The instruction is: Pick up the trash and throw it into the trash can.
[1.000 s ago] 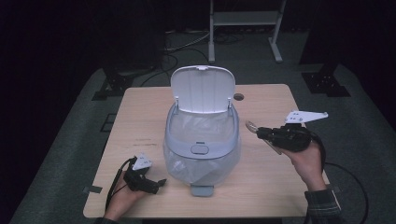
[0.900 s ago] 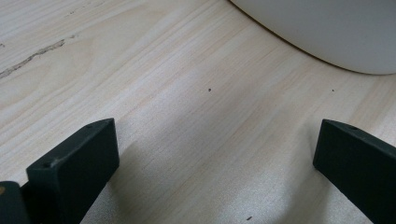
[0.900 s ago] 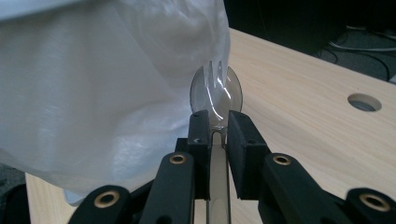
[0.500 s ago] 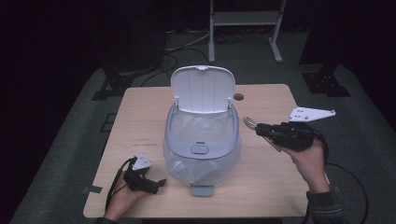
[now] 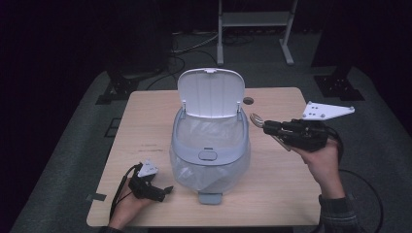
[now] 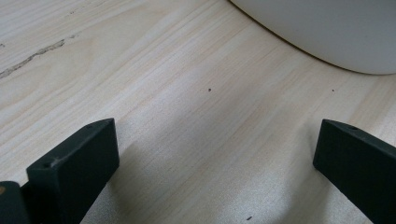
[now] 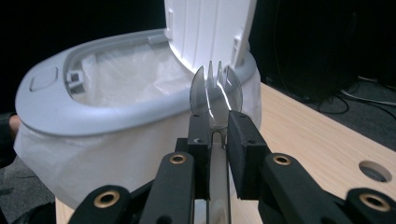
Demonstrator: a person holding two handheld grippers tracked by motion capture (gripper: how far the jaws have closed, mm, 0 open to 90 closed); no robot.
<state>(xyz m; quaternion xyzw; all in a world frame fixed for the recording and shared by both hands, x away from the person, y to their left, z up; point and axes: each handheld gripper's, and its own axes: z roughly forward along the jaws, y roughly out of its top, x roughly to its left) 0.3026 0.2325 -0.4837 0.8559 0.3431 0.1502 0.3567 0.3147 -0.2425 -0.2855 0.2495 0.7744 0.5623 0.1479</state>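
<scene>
Two grippers over a wooden table. Right gripper sits right of the bin, lifted off the table, pointing left toward the bin's rim; jaws clamped narrow on a clear plastic fork, tines sticking out past the jaw tips. From the right gripper view, fork tines point up, close to the bin rim and the base of the raised lid, not touching either as far as I can tell. Bin is mid-table, lid upright, white bag liner inside. Left gripper rests low at the table's near left corner, just beside the bin; jaws wide apart with nothing between, only bare wood.
</scene>
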